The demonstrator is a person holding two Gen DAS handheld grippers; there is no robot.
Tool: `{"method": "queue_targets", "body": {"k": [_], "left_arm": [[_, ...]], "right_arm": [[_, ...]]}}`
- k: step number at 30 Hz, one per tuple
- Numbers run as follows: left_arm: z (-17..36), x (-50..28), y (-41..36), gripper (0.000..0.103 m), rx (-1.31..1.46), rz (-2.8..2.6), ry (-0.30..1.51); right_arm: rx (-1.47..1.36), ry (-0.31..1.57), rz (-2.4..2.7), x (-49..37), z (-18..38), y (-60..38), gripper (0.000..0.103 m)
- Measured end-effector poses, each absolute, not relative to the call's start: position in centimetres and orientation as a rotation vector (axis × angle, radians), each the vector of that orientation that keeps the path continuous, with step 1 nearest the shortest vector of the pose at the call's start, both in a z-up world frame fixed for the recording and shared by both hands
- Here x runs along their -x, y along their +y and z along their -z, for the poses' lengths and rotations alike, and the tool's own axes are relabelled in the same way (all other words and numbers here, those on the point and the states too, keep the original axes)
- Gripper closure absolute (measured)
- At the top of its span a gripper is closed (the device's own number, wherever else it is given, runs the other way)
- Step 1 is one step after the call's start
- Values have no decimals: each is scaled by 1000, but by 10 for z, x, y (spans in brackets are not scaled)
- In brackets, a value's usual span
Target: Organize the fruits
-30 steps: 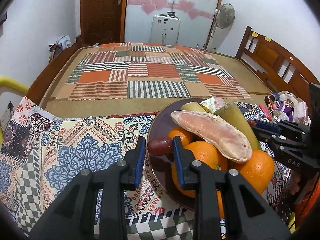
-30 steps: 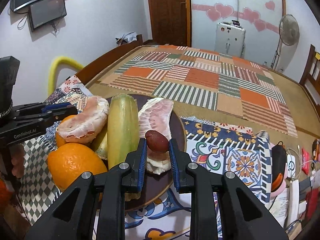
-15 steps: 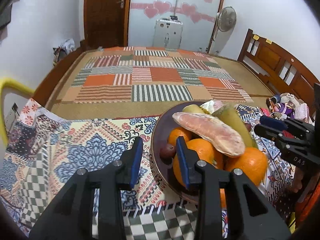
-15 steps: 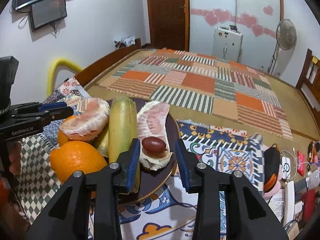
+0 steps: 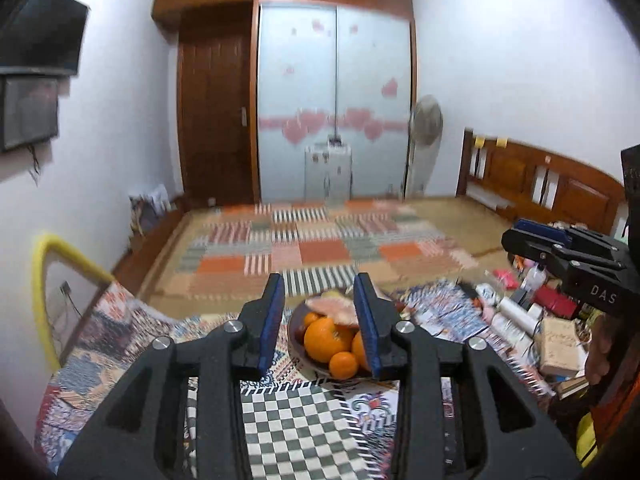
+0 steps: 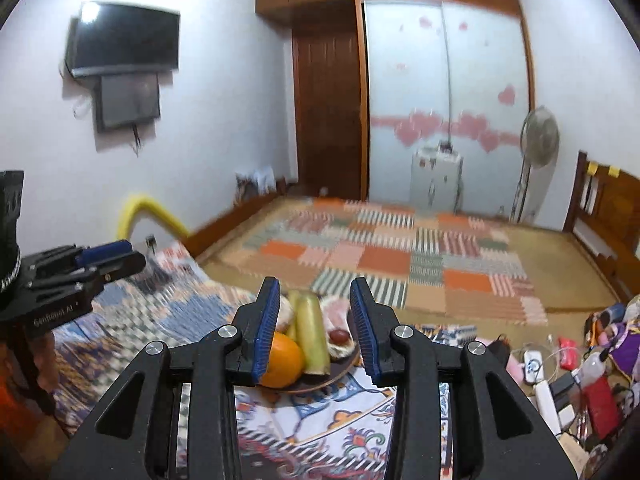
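Left tongs are standing apart at bottom centre of the left wrist view, nothing between the blue ribbed pads; the jaws have just been opening. Right tongs are also apart and empty at bottom centre of their own view, where the left tongs are showing again at the left edge.

Just beyond both pairs, the dark round plate is sitting on a patterned cloth (checks, paisley) over the table. It is carrying smooth round oranges, a long pale green fruit with a cut end, pale pink peeled pomelo segments with a fibrous skin, and a small glossy dark red fruit resting on one segment.

Judgement: both hands are clearing the plate with the fruit gathered on it; task looks near its end. To do this well: be keeping the tongs open and high, no brushing the pile. The red fruit is round and slick on a sloped segment, so likely to roll if bumped.

Clutter is lying at centre right. Further back, a striped patchwork mat is covering the bed; a fan, pale sliding doors and a wall screen are blurring at the far wall.
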State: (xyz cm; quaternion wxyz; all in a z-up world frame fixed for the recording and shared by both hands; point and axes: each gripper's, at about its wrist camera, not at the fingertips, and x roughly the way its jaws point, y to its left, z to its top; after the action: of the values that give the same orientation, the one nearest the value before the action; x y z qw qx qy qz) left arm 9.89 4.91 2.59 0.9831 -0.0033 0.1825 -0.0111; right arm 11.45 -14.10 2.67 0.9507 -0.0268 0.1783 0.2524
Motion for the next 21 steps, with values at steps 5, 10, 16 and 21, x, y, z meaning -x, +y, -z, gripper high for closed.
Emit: {"method": "queue_targets", "body": {"k": [5, 10, 16, 21], "left_arm": [[-50, -38, 36, 59, 6, 15, 262], [-60, 5, 24, 48, 10, 5, 201], [-61, 35, 21, 29, 11, -15, 156], [-59, 46, 19, 16, 10, -24, 139]], "right_arm": [[31, 231, -512, -54, -52, -143, 63], [22, 142, -489, -14, -60, -143, 44], [-13, 121, -476, -3, -58, -147, 24], [-8, 118, -453, 5, -53, -146, 17]]}}
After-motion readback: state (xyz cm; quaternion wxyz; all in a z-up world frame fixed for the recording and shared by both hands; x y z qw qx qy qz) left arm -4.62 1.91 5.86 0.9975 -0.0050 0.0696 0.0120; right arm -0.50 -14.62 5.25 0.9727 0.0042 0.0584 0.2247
